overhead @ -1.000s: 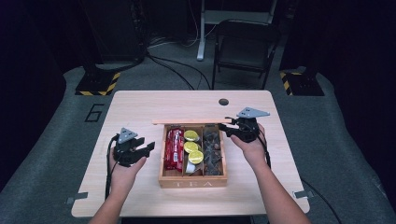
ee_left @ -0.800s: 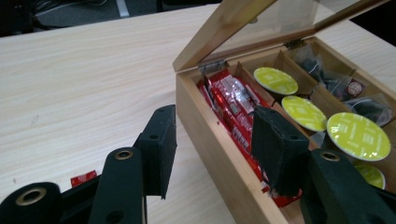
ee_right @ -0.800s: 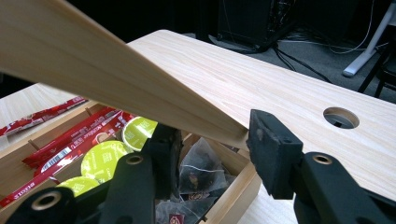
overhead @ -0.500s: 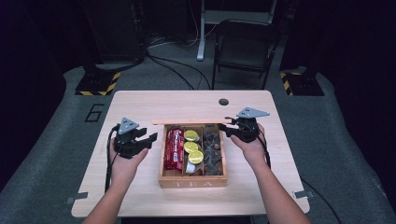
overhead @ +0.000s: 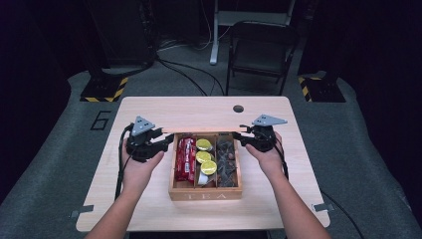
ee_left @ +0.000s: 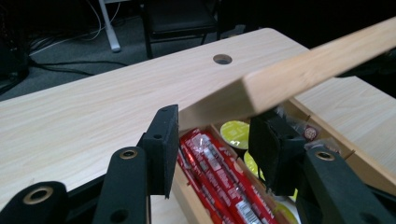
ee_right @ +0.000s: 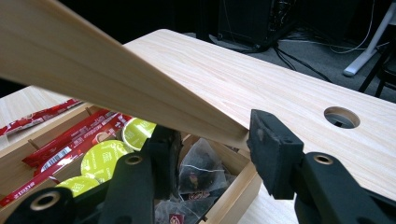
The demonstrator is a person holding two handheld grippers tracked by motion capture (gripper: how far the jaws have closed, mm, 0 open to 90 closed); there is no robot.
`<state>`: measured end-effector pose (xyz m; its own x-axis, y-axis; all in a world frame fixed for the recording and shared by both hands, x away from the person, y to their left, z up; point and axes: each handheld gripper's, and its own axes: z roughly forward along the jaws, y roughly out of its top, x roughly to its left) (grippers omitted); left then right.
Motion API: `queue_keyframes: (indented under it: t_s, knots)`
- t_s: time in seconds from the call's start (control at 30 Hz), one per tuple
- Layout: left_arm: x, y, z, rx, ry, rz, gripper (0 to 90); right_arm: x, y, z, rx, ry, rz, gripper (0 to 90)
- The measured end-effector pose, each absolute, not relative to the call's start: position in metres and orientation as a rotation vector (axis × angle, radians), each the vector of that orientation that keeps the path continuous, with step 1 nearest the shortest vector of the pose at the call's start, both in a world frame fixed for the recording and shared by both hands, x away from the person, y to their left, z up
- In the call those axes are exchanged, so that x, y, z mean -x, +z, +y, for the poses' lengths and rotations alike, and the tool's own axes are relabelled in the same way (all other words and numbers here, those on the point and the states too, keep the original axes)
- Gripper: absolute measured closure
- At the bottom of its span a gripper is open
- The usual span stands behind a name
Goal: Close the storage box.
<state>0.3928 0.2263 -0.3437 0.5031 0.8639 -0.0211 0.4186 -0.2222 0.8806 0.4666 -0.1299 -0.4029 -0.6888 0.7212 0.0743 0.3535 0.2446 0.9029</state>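
Observation:
A wooden tea box [overhead: 205, 195] sits mid-table with its thin lid [overhead: 206, 131] raised over the back edge. It holds red sachets [overhead: 185, 159], yellow-green capsules [overhead: 204, 157] and dark tea bags [overhead: 226, 159]. My left gripper [overhead: 168, 142] is at the lid's left corner. In the left gripper view that corner of the lid [ee_left: 317, 60] lies between the pads; the jaws [ee_left: 215, 122] have just been closing and touch it. My right gripper [overhead: 238, 137] is at the right corner. There the lid [ee_right: 93, 74] rests across the left jaw and butts against the right pad [ee_right: 273, 154].
A round cable hole [overhead: 238, 108] lies in the tabletop behind the box. A dark chair [overhead: 261, 50] and cables stand on the floor beyond the far edge. Bare tabletop [overhead: 298, 199] lies on both sides of the box.
My left gripper has risen from the table's left side and moved right to the lid's left corner. The right gripper and the lid have stayed where they were.

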Motion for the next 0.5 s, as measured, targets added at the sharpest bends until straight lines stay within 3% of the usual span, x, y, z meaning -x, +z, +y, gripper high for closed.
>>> queue_keyframes:
  t_s: [0.2, 0.5]
  knots:
    - [-0.3931, -0.3420, 0.2205, -1.843, 0.668, 1.078, 58.6, -0.4670, -0.4036, -0.1294, -0.998, 1.432, 2.156, 53.8]
    - [-0.3935, -0.3419, 0.2206, -1.844, 0.677, 1.072, 59.4, -0.4659, -0.4035, -0.1299, -1.003, 1.445, 2.145, 53.8]
